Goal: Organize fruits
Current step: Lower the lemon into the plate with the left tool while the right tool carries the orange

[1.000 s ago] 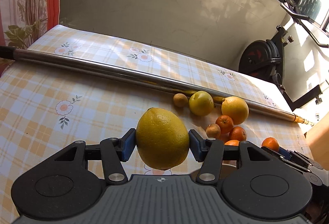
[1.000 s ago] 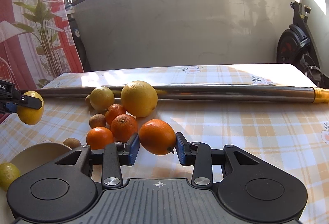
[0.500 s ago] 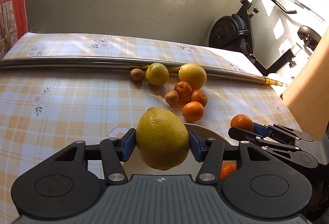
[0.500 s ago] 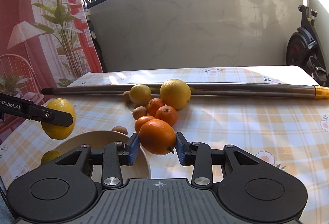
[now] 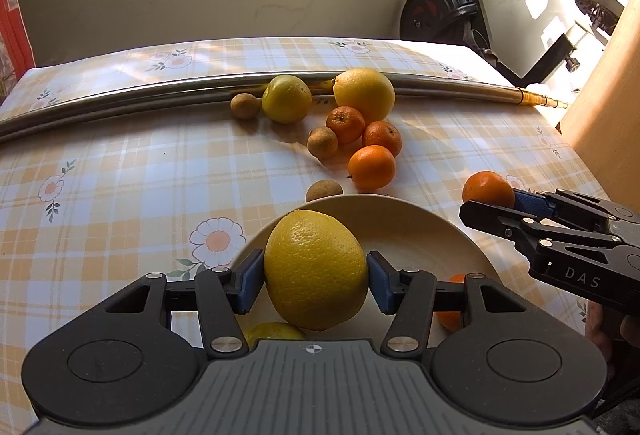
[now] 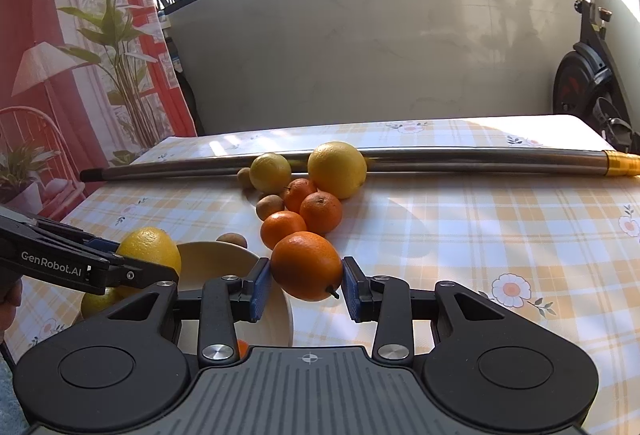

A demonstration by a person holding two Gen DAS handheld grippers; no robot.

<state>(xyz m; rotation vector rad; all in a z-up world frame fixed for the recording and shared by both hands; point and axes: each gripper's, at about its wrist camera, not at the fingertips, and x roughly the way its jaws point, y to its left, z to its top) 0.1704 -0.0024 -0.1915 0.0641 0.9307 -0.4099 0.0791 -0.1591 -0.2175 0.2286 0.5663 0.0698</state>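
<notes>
Gripping a large yellow lemon (image 5: 316, 269), the left tool (image 5: 316, 281) has its two blue pads (image 5: 251, 281) pressed against the fruit's sides, jaws spread moderately wide to fit it. The lemon hangs over a cream bowl (image 5: 404, 231) that sits near the front edge of the tabletop (image 5: 120, 171), which is covered in a yellow checked cloth with flower prints. A second yellow fruit (image 5: 274, 331) and a small orange fruit (image 5: 450, 309) show partly at the bowl, below the tool. The right tool (image 6: 307, 281) is clamped on an orange (image 6: 307, 265), its blue pads closer together, holding it just beside the bowl's right rim, above the cloth. Toward the middle of the tabletop lies a loose cluster: three small oranges (image 5: 372, 166), several small brown fruits (image 5: 322, 142), a yellow-green round fruit (image 5: 286, 98) and a large yellow citrus (image 5: 364, 93). The last two rest against a long metal tube (image 5: 120, 105) lying across the tabletop toward its far edge. One brown fruit (image 5: 324, 190) sits right behind the bowl's far rim.
</notes>
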